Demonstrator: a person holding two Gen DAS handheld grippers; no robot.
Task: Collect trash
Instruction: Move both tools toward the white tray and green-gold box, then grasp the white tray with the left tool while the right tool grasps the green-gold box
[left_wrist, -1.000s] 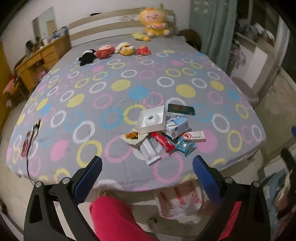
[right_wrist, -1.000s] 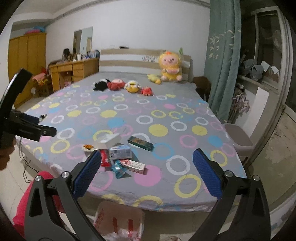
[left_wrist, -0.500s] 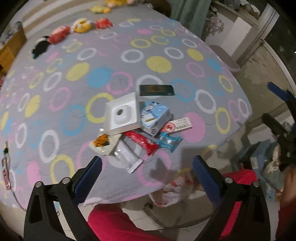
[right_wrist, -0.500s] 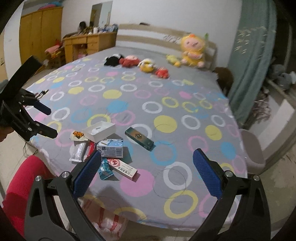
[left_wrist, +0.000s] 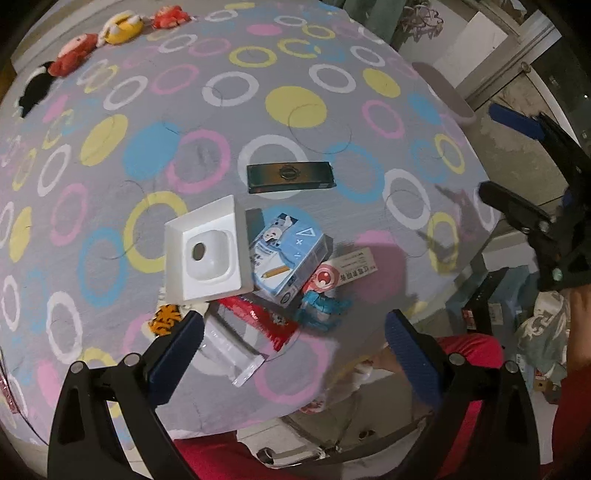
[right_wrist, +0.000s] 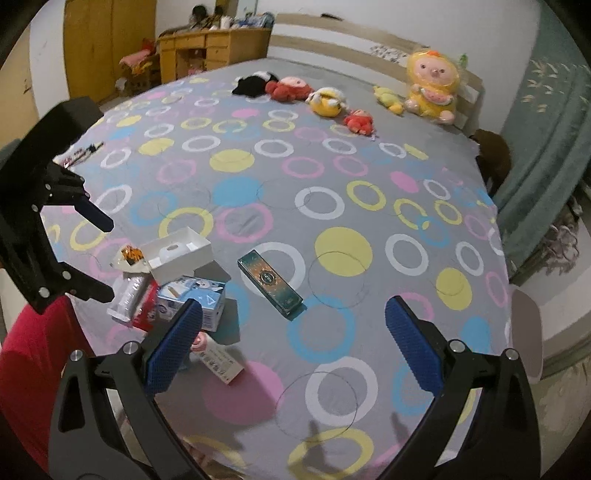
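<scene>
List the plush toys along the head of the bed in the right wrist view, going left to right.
Black plush → red plush → yellow round plush → small red plush → small yellow plush → big yellow doll.

A heap of trash is lying near the bed's near edge: an open white box (left_wrist: 205, 251) touching a blue carton (left_wrist: 288, 260), a red wrapper (left_wrist: 258, 317), a clear packet (left_wrist: 232, 350), a teal wrapper (left_wrist: 323, 308) and a pink-and-white box (left_wrist: 343, 273). A dark green box (left_wrist: 290, 177) is lying flat just beyond, apart.
</scene>
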